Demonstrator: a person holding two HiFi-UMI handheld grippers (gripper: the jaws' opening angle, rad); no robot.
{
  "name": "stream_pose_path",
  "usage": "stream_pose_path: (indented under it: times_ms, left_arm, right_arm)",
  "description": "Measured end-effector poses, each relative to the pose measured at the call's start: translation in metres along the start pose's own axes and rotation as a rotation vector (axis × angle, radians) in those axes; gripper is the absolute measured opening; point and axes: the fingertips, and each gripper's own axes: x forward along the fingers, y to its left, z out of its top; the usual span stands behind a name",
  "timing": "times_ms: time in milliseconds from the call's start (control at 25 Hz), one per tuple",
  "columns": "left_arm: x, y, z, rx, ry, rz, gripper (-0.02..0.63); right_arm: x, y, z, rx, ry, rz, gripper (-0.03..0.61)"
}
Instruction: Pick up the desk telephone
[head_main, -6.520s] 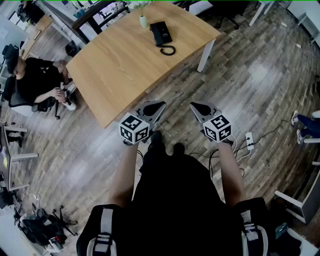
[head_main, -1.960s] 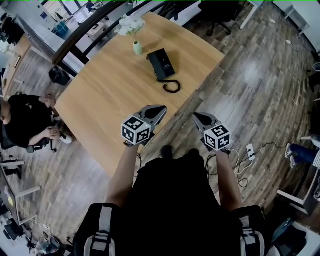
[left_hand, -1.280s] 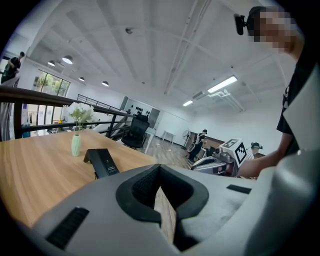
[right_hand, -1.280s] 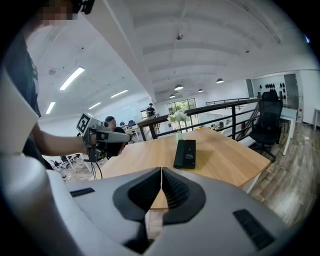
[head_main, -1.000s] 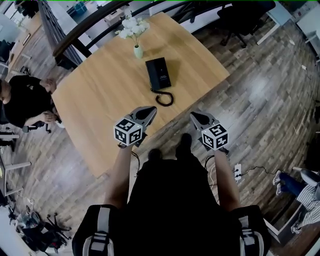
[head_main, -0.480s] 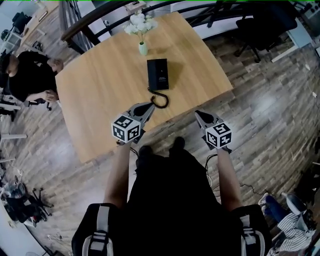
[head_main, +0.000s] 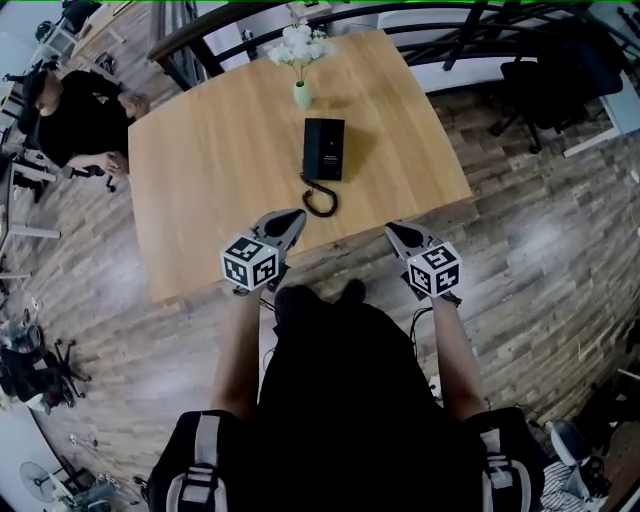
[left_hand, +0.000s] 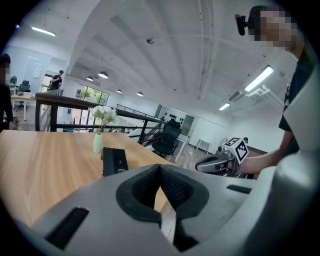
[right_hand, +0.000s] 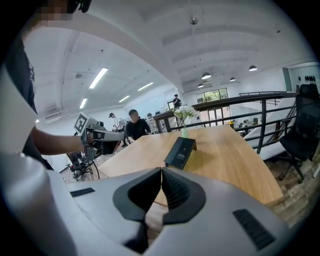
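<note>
The black desk telephone (head_main: 324, 149) lies flat on the wooden desk (head_main: 200, 170), right of its middle in the head view. Its coiled cord (head_main: 320, 201) curls at its 6 o'clock. A pale green vase (head_main: 301, 96) of white flowers stands at the telephone's 11 o'clock. The left tongs (head_main: 295, 216) hover at 6 o'clock near the cord, pressed together on nothing. The right tongs (head_main: 392, 229), at 5 o'clock by the desk's front edge, are likewise pressed together and empty. A seated person (head_main: 80, 105) is at the desk's 10 o'clock.
</note>
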Motion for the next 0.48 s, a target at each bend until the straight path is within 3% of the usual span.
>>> stream_pose_path:
  times_ms: [480]
  left_arm:
    - [0.014, 0.000, 0.003, -0.016, 0.005, 0.012, 0.021]
  right_arm:
    - [-0.003, -0.017, -0.003, 0.015, 0.014, 0.000, 0.025]
